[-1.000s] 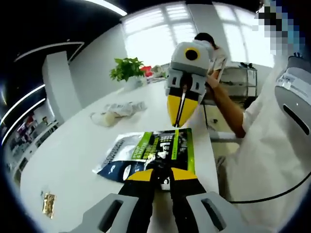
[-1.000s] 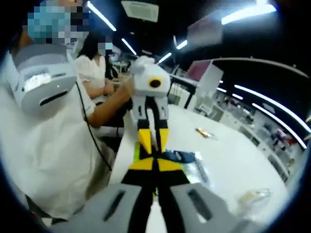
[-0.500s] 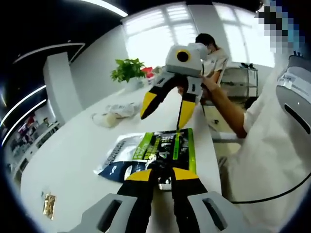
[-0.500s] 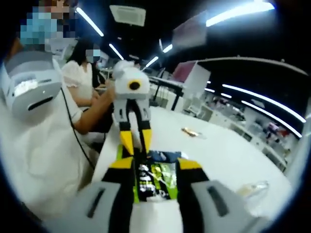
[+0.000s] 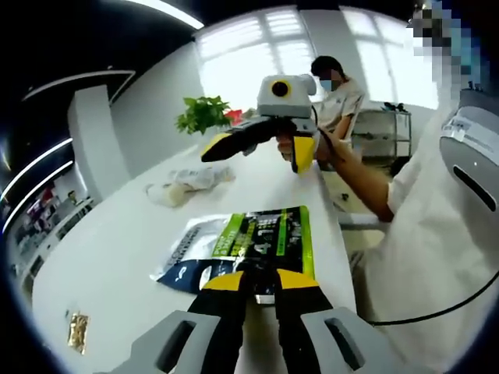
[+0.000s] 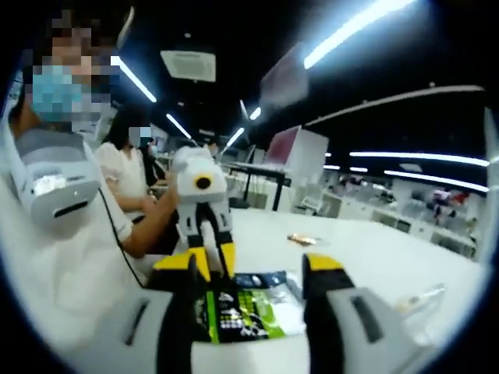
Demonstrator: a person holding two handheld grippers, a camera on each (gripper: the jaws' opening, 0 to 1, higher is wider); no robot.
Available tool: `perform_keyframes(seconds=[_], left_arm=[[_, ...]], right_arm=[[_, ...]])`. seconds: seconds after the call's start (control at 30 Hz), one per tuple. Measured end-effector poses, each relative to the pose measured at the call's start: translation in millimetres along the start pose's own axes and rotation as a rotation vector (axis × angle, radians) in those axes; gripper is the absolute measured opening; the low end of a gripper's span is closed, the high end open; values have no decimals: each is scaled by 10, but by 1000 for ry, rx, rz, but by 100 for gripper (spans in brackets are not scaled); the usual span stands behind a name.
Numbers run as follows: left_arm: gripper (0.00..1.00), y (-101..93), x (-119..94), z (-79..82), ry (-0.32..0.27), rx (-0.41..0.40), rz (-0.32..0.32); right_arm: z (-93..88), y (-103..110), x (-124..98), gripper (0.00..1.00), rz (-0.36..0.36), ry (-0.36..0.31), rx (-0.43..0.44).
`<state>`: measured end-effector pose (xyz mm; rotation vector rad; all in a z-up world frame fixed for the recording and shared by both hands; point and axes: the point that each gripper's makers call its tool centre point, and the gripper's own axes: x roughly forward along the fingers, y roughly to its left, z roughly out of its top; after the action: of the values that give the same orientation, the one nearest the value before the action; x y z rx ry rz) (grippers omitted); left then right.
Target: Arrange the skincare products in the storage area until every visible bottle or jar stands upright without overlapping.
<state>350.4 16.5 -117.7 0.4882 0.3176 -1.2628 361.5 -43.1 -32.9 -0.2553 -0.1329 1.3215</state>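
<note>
**Left tool clamps the pouch; right tool hangs spread above it**

In the left gripper view, the left tool [image 5: 260, 282] rises from the bottom centre, its yellow tips together on the near edge of a green and black pouch [image 5: 265, 234]. The pouch lies flat on the white table [image 5: 117, 249], overlapping a white and blue packet [image 5: 187, 249] just to its left. A small gold wrapper [image 5: 76, 329] sits well apart at the lower left. Beyond the pouch, the right tool [image 5: 257, 148] hangs in the air at upper centre, its jaws wide apart, held by a hand [image 5: 331, 148]. A crumpled clear bag [image 5: 187, 181] lies at centre left, and a green plant [image 5: 204, 111] stands farther back by the window. A seated person [image 5: 339, 86] shows at the upper right.

In the right gripper view, the right tool [image 6: 249, 269] fills the bottom, jaws spread wide, with the pouch [image 6: 243, 313] lying between them on the table [image 6: 374, 257]. Past it the left tool [image 6: 213, 261] stands with tips together on the pouch's far edge. The gold wrapper [image 6: 302, 239] lies farther off at centre right.
</note>
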Motion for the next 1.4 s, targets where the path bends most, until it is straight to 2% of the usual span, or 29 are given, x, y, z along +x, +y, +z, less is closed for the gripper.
perform_keyframes(seconds=[0.13,0.23,0.33,0.4,0.47,0.53,0.6,0.63,0.67,0.7,0.83,1.07,1.1,1.13,1.17,1.2,1.27,1.4], left_arm=[[14,-2,-2,6,-5,34,1],[14,-2,-4,10,-8,56,3],[15,4,-5,11,-9,60,8],[15,4,-6,10,-9,59,8],[15,4,-7,10,-11,63,8],[15,2,-7,11,-15,80,8],[15,1,-6,13,-16,88,10],[15,1,-6,13,-15,90,11],[15,1,-6,13,-14,89,11],[15,2,-6,12,-13,80,11],[15,24,4,-4,-4,-32,7],[16,38,2,-3,-6,-30,13],[16,37,2,-4,-5,-32,13],[16,37,1,-5,-6,-35,13],[16,38,1,-6,-6,-39,12],[16,40,1,-6,-7,-41,11],[17,40,1,-7,-7,-45,9],[17,42,1,-7,-8,-44,12]], right_arm=[[61,23,-40,56,20,-35,3],[36,-74,-57,56,-31,-16,-24],[25,-138,-66,66,-62,-10,-29],[22,-221,-93,77,-104,-4,-41],[51,-337,-134,90,-159,-24,-29],[33,-398,-184,95,-178,-15,-34],[84,-463,-228,97,-210,-45,-19],[106,-457,-259,98,-201,-51,-23],[196,-455,-270,100,-203,-100,-18],[256,-447,-296,100,-203,-131,-12],[346,-455,-370,98,-215,-173,-26],[258,-518,-295,95,-212,-187,39],[231,-515,-273,95,-205,-179,55],[155,-491,-250,94,-194,-135,86],[175,-494,-229,94,-198,-144,65],[148,-485,-210,93,-197,-126,54],[66,-486,-170,92,-202,-82,57],[28,-444,-113,93,-188,-60,61]])
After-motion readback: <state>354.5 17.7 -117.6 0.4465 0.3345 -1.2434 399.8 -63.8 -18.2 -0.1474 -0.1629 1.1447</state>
